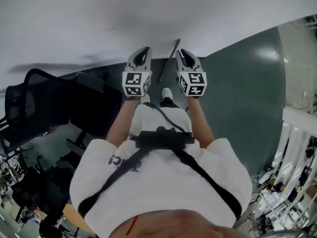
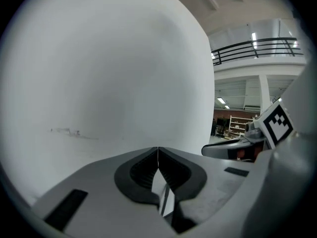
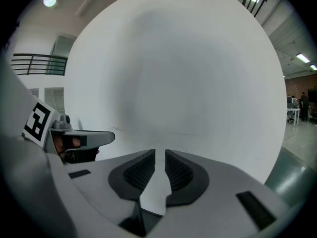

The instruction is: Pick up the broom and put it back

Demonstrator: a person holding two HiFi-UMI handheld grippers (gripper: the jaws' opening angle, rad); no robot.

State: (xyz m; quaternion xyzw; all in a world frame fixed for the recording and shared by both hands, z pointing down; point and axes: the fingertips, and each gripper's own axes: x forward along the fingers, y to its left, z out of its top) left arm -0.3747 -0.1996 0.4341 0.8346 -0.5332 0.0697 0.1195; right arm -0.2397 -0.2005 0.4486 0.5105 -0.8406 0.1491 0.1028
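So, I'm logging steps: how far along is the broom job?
Done, it seems: a dark handle, likely the broom's, rests by the white wall, free of both claws. In hand: nothing; the left claw is shut and empty, the right claw slightly apart and empty. Left: apparently nothing.

Wall smooth, matt; floor smooth, glossy.

The grey left gripper and right gripper carry black-and-white square-patterned cubes. The wall is white, the floor dark green.
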